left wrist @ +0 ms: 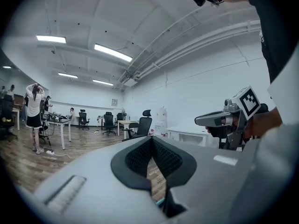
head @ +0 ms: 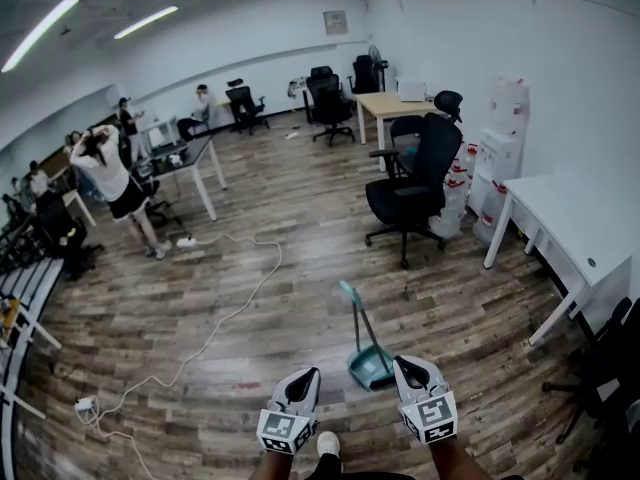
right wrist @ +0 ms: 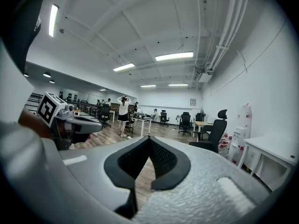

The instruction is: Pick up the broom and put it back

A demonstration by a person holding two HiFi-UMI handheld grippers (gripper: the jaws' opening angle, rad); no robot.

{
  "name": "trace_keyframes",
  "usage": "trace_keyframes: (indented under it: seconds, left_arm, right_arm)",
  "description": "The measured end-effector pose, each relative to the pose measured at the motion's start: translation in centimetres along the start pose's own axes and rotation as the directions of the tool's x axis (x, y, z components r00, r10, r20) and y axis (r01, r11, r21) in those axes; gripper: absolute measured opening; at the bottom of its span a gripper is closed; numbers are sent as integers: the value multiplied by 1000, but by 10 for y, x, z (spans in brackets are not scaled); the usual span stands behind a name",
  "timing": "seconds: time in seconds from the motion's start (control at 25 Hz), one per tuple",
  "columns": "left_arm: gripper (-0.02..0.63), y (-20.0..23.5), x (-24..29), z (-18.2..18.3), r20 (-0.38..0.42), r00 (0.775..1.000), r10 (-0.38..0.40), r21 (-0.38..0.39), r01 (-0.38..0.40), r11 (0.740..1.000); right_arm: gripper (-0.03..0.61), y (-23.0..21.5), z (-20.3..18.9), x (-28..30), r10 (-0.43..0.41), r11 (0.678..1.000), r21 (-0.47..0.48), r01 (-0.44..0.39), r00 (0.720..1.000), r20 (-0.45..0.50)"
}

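While the teal plastic long-handled broom [head: 362,340] stands on the wood-plank floor [head: 250,298], just ahead of and between them, the left claw [head: 308,374] and right claw [head: 404,364] are both pressed together and empty. The broom's long axis runs near upright, with the handle tip leaning away to the left and the head down in what appears to be a matching dustpan. The likely hazard is that an unspread claw could topple the slim handle, or a high pinch could let the head swing.
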State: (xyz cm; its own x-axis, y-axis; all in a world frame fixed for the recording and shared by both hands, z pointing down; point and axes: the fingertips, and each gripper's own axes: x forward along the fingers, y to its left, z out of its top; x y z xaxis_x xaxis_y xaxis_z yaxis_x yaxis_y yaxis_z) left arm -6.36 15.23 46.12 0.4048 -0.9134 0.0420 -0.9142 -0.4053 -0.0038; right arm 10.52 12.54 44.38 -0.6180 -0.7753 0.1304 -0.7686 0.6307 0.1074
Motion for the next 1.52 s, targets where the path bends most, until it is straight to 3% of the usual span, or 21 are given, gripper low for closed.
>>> trace_keyframes:
  seconds: [0.4,0.84,1.12,1.52]
  left_arm:
    - [18,61,40,11,-37,999,-28,-38,27,999]
    - [18,127,76,0,-16,995,-98,-36,97,995]
    - [18,150,98,0,-42,991,-125,-58,122,991]
    - [18,158,138,-15,-48,989,-139,-71,135,988]
  right_arm:
    - [3,6,26,77,18,1000,-8,-17,999,29]
    - [3,3,35,149,-36,999,6,35,999,10]
    - [3,-8,24,177,-78,997,26,79,996,-32]
    - [3,-33,12,206,-66,997,31,68,996,-59]
